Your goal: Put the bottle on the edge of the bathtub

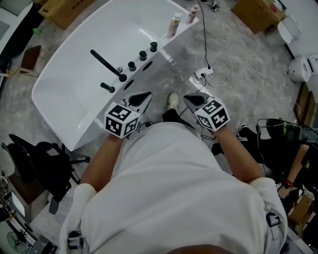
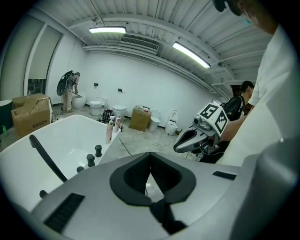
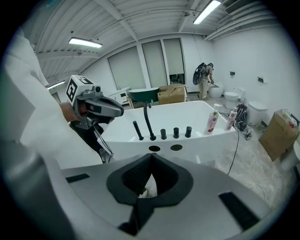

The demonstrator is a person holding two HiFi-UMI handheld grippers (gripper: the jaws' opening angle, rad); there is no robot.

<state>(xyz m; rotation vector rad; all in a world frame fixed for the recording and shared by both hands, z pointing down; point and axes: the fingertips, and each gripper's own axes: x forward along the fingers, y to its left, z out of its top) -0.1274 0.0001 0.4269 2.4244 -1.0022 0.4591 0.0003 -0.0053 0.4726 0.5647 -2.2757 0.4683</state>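
The tub (image 1: 69,69) is seen at the left of the head view, with a black tap (image 1: 106,63) on its near rim. Next to it, close to the person's body, the left gripper (image 1: 144,97) is held low over the floor. In the left gripper view its fingers (image 2: 140,171) are pressed together and nothing is found between them.

Further right, at the far corner of the tub, a near bottle (image 1: 173,26) and a far bottle (image 1: 193,14) are seen upright on the rim, just beside each other and well apart from both grippers. Which of them is the one meant by the task cannot be told.

At the right the right gripper (image 1: 190,99) is held in the same low way. Its fingers (image 3: 161,171) are also closed together, with nothing gripped.

No other bottle is seen on the floor or in a gripper. The placing is therefore judged to be done already, since a bottle stands on the edge and both grippers are empty. Nothing seems to be left, unless one more bottle is meant to be fetched from outside the views
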